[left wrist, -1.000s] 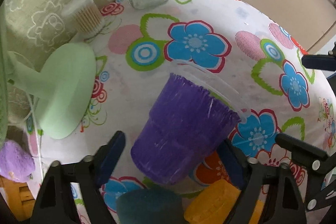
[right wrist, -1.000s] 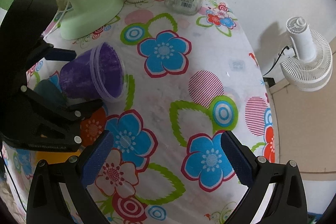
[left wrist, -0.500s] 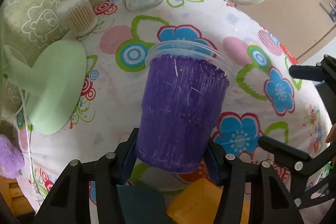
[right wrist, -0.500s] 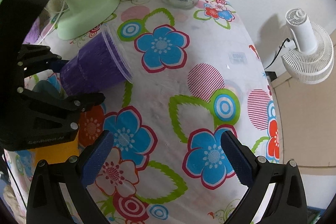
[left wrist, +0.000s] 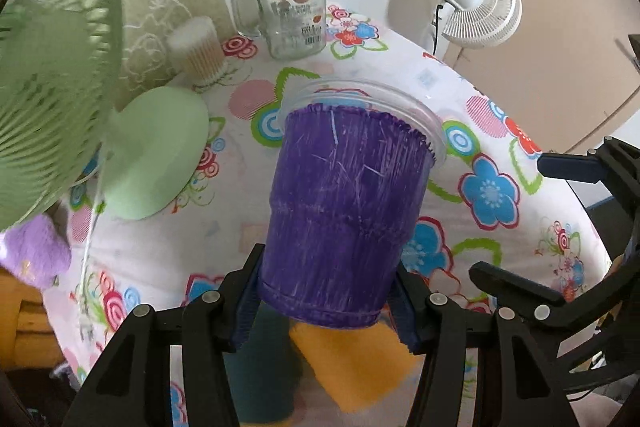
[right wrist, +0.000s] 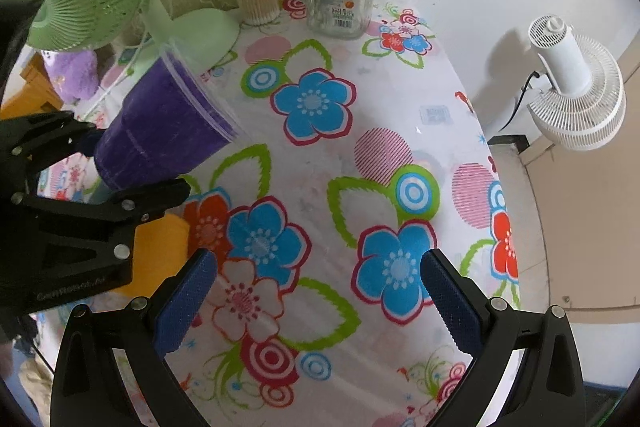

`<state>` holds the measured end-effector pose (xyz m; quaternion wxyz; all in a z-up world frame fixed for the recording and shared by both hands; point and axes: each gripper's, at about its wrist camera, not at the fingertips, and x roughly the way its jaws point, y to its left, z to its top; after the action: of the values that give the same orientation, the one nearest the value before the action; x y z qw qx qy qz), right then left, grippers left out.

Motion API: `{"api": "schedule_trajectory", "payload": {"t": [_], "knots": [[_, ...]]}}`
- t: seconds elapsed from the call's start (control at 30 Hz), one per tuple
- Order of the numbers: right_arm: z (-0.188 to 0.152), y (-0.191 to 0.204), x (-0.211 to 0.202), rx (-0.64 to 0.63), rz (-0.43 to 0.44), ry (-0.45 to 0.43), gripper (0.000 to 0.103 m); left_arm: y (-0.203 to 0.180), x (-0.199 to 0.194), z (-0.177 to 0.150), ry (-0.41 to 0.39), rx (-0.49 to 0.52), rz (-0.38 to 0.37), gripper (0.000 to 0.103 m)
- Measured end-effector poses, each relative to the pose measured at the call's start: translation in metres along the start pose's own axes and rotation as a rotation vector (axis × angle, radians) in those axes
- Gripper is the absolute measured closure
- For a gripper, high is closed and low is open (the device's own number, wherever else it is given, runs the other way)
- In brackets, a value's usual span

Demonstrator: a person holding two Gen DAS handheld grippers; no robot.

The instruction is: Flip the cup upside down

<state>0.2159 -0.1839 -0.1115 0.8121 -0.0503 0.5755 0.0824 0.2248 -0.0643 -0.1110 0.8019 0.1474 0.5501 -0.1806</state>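
The purple plastic cup (left wrist: 344, 211) with a clear rim is held off the flowered tablecloth (left wrist: 224, 227). My left gripper (left wrist: 326, 303) is shut on the cup near its base, its mouth pointing away and tilted upward. In the right wrist view the cup (right wrist: 160, 131) hangs at the left, clamped by the left gripper (right wrist: 96, 163), mouth facing up and to the right. My right gripper (right wrist: 316, 303) is open and empty above the tablecloth (right wrist: 320, 163), to the right of the cup.
A green desk fan (left wrist: 52, 115) stands on its base (left wrist: 156, 151) at the left. A glass jar mug (left wrist: 292, 11) and a cotton swab tub (left wrist: 198, 51) stand at the back. A white fan (left wrist: 476, 7) is beyond the table. A yellow block (left wrist: 356, 363) and a teal object (left wrist: 264, 367) lie below the cup.
The left gripper closed on the cup lying on its side, lifted it off the table and tilted its mouth upward. The right gripper stayed open in place.
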Motion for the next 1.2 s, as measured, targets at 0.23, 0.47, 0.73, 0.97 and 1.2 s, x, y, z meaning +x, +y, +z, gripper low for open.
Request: {"api": "schedule_trajectory", "payload": {"t": [0.23, 0.47, 0.73, 0.97, 1.2], "knots": [[-0.013, 0.007, -0.022, -0.040, 0.017, -0.016, 0.000, -0.007, -0.028, -0.028, -0.003, -0.080, 0.037, 0.045], [-0.033, 0.020, -0.045, -0.104, 0.038, -0.018, 0.000, -0.017, -0.054, -0.059, -0.009, -0.156, 0.072, 0.045], [-0.055, 0.030, -0.059, -0.145, 0.052, 0.000, 0.000, -0.024, -0.064, -0.100, -0.004, -0.317, 0.072, 0.045], [-0.066, 0.034, -0.060, -0.168, 0.071, 0.019, 0.000, -0.032, -0.071, -0.134, -0.002, -0.480, 0.047, 0.045], [-0.075, 0.043, -0.049, -0.223, 0.073, 0.045, 0.000, -0.034, -0.062, -0.162, 0.006, -0.630, 0.087, 0.045]]}}
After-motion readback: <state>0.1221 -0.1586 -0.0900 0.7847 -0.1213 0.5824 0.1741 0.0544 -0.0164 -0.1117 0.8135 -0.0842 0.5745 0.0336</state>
